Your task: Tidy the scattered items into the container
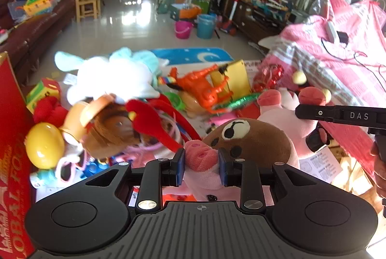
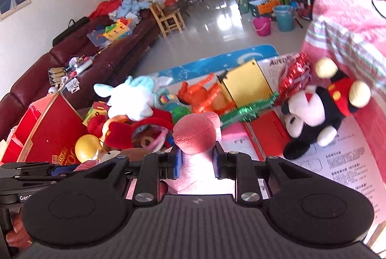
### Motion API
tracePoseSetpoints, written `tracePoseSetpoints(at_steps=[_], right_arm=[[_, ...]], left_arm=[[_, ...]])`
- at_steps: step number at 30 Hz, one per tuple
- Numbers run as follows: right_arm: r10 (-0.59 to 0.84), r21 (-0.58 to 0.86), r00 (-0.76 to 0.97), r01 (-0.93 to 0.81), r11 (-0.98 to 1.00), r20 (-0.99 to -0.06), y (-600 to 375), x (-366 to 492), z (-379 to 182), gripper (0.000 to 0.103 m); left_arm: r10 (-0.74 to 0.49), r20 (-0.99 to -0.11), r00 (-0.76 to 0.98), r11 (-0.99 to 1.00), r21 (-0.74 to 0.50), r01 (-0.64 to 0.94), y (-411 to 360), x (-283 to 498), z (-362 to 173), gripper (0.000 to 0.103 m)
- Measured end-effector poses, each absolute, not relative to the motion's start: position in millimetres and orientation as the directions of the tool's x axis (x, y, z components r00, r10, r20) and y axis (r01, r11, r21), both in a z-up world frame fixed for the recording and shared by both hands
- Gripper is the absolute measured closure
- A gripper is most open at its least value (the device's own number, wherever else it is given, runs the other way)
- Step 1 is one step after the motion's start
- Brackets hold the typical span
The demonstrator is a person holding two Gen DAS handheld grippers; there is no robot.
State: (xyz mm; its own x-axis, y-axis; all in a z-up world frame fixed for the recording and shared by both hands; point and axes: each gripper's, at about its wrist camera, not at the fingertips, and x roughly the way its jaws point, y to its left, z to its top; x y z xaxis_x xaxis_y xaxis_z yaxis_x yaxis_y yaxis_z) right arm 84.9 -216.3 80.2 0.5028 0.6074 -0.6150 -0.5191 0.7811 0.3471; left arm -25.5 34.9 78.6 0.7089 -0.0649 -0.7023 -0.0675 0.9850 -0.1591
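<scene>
Two grippers pinch one pink plush pig (image 1: 277,114): my left gripper (image 1: 201,160) squeezes its ear, my right gripper (image 2: 195,157) its foot, because it's big.

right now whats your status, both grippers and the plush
Left gripper shut on pink plush limb. Right gripper shut on another limb. Red box left; toy pile between.

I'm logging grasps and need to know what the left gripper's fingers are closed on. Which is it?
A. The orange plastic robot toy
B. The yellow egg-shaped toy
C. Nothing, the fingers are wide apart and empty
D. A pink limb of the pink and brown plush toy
D: in the left wrist view the left gripper has both fingers pressed on a pink limb of the pink and brown plush toy.
</scene>
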Motion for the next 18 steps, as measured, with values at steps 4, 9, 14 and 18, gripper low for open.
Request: tracePoseSetpoints(at_steps=[4,9,14,18], right_arm=[[0.638,0.317,0.506,-0.581,0.75,-0.581,-194.3,84.0,100.5,0.075],[0.69,0.274,0.498,-0.669,0.691,-0.525,-150.4,82.0,132.2,0.075],[0.762,0.228,0.462,-0.766,0.601,-0.454,-88.7,73.5,164.5,0.075],[0.824,0.196,0.389,-0.845,0.498,-0.413,-22.1,61.0,186.5,0.075]], left_arm=[[-0.02,-0.668,0.744,0.982,-0.154,-0.113,55.5,-30.0,96.3,0.077],[0.053,-0.614,0.787,0.969,-0.16,-0.19,90.6,-45.8,120.1,0.077],[0.168,-0.54,0.825,0.932,-0.186,-0.311,140.5,-80.0,148.0,0.077],[0.29,-0.49,0.822,0.873,-0.217,-0.437,187.4,-119.6,167.2,0.077]])
